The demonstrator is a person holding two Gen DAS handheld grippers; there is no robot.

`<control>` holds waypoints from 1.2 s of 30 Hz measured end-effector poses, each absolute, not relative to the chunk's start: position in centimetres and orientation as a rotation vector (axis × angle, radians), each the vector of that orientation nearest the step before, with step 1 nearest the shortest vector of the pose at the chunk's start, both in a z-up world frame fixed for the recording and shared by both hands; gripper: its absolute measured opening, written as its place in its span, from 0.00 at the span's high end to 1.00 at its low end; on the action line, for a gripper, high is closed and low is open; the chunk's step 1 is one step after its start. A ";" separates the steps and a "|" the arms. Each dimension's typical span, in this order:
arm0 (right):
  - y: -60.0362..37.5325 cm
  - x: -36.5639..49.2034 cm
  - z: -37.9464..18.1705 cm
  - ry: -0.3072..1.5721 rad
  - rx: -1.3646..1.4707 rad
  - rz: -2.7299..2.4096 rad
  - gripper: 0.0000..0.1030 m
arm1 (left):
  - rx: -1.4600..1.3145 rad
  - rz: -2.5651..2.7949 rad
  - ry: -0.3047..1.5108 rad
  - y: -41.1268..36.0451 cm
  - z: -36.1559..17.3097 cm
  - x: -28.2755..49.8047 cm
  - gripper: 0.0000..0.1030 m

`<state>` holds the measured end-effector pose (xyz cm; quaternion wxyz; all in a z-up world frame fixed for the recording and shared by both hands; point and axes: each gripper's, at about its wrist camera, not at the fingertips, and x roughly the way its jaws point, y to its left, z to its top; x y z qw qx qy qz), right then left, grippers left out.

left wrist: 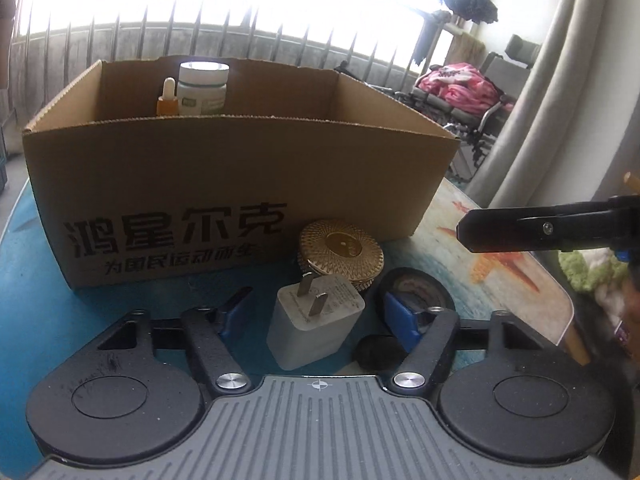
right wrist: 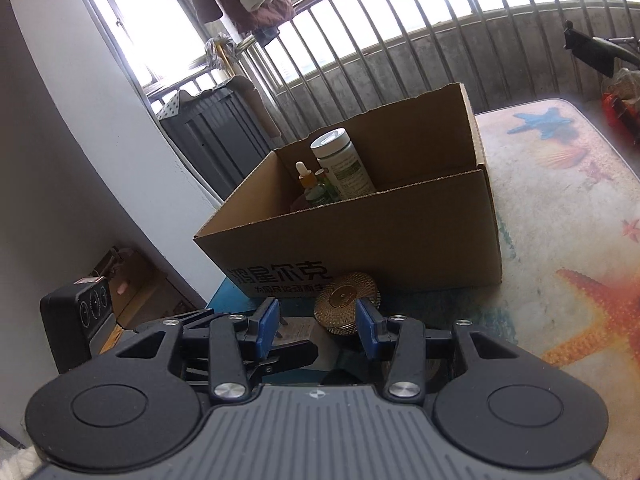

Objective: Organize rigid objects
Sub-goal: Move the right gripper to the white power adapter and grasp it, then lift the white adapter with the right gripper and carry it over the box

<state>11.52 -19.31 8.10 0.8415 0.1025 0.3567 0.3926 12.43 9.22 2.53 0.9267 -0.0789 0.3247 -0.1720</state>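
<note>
Balcony railing behind, cardboard box (left wrist: 240,184) mid-frame. Left gripper (left wrist: 320,312) straddles the white charger (left wrist: 312,320) at lower centre — fingers spread, not touching. Next: squeeze, lift into the box. Right gripper (right wrist: 318,320) — empty, parted.

Low in the frame, the left hand-held gripper (left wrist: 316,312) straddles a white plug adapter (left wrist: 314,320), pads clear of it; behind stand a gold round tin (left wrist: 340,250) and cardboard box (left wrist: 240,184).
</note>
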 end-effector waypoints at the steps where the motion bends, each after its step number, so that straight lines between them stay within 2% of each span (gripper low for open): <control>1: -19.0 11.3 8.1 0.748 0.191 0.829 0.56 | -0.154 -0.346 0.674 9.1 2.3 12.5 0.50; 27: -12.9 9.5 5.7 0.860 0.011 0.968 0.56 | -0.038 -0.381 0.645 10.4 2.1 8.3 0.53; 29: -12.4 9.6 5.5 0.870 0.005 0.971 0.49 | -0.036 -0.385 0.642 10.5 2.0 8.2 0.53; 36: -10.4 9.6 4.3 0.882 -0.061 1.013 0.44 | 0.007 -0.395 0.620 10.1 1.9 8.0 0.54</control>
